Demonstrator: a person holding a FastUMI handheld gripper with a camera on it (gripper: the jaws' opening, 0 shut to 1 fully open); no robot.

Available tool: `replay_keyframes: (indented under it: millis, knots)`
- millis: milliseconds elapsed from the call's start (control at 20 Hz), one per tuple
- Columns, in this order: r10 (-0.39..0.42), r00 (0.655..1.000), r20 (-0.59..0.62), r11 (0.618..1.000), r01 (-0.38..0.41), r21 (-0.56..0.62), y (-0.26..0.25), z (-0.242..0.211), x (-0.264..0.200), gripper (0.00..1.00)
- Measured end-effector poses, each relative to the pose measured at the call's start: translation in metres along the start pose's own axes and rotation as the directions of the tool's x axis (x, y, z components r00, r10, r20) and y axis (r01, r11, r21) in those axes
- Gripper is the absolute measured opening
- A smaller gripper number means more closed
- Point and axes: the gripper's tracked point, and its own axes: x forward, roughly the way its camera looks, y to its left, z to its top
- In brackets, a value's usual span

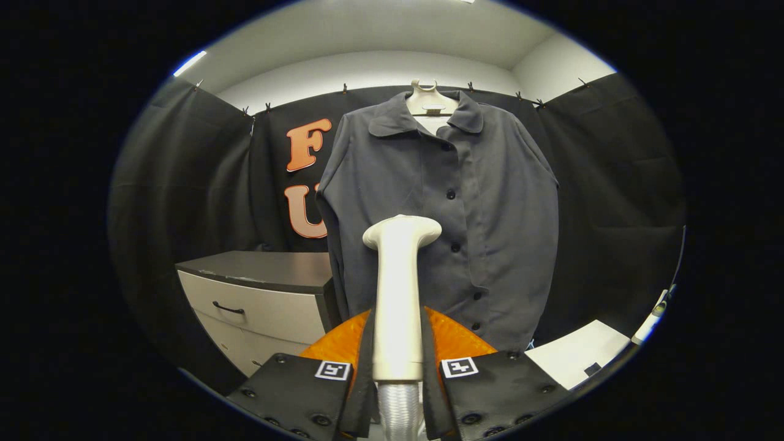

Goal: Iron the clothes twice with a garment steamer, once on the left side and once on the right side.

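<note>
Steamer (398,294) hides shirt (453,214) hem; hose (398,410) (ribbed) cut off.

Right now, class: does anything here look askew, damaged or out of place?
Nothing stands out. The grey shirt hangs buttoned on its hanger. The gripper is shut on the steamer handle, which stands upright just short of the shirt. The drawer cabinet is closed.

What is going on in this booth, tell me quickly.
A person's hand-held gripper is shut on the handle of a garment steamer, both fingers pressing its sides, the head pointing up. Beyond it a dark grey shirt hangs buttoned on a hanger. The steamer head looks short of the fabric. A drawer cabinet stands beside the shirt.
</note>
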Motion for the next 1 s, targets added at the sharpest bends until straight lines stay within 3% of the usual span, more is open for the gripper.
replay_keyframes:
  millis: [1000]
  knots:
    - [-0.012,0.993,-0.119,1.0,0.012,0.0,-0.004,-0.081,-0.025,0.4]
